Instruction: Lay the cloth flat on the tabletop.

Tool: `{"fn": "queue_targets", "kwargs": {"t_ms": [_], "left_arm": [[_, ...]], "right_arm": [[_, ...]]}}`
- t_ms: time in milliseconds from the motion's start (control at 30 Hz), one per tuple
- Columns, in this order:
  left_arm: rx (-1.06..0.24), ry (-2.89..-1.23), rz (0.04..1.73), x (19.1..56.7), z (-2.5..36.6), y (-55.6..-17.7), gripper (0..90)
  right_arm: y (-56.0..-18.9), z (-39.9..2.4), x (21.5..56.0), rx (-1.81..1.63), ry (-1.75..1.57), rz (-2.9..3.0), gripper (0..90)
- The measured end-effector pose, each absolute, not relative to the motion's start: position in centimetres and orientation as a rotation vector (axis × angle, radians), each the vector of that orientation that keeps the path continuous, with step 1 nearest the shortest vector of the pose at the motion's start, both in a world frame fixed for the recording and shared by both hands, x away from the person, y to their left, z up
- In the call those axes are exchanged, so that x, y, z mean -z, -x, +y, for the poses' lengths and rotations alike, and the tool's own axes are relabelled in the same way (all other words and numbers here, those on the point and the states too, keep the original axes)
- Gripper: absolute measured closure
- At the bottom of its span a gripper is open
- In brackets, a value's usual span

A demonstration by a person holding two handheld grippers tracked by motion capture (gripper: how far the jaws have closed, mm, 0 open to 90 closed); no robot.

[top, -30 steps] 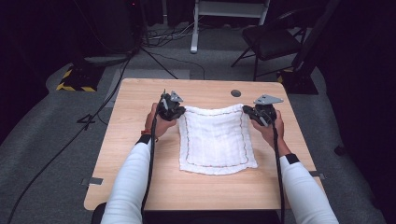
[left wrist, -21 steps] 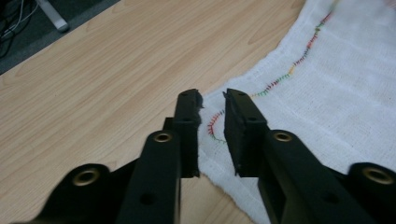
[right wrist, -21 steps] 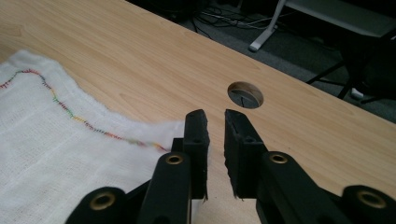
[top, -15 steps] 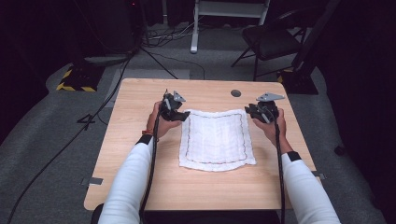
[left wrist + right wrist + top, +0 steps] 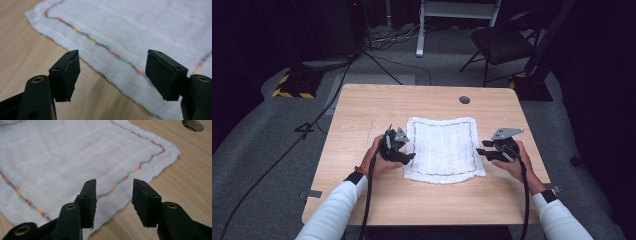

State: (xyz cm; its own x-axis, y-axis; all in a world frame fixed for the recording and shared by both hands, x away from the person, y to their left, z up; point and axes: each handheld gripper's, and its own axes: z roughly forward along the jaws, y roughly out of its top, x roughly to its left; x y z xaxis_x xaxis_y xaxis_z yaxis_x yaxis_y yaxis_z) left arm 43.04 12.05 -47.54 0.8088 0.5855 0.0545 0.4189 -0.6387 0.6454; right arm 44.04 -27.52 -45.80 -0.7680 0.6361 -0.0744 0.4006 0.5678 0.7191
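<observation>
The desk (image 5: 362,115) is a pale wooden board with a fine grain and a small round hole near its far edge. On it the white cloth (image 5: 443,145) lies flat and almost square, in the middle of the desk. One second ago both grippers were at its far corners; now they are lower, at the two side edges of its near half, and the cloth is spread smooth. I judge that a stretching step is finished and a new grasp, perhaps for a fold, is being prepared.

The cloth is thin, soft woven cotton with a wavy seam of many colours near its border.

The left gripper (image 5: 112,72) has its fingers wide apart over the hem. The right gripper (image 5: 113,202) has its fingers narrower but still empty.
</observation>
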Motion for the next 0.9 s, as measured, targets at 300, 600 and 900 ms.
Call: {"fn": "queue_targets", "kwargs": {"t_ms": [300,600,900], "left_arm": [[-0.259,-2.387,0.726,48.7,12.4,-40.8,30.1],[-0.228,-2.377,0.692,49.0,13.0,-39.4,44.6],[-0.223,-2.341,0.74,48.8,14.1,-38.4,26.1]], "right_arm": [[-41.1,-27.9,47.5,-1.003,-0.787,2.578,52.5],[-40.0,-28.8,48.7,-0.977,-0.857,2.625,53.4],[-38.6,-30.0,48.4,-0.933,-0.888,2.627,49.7]]}}
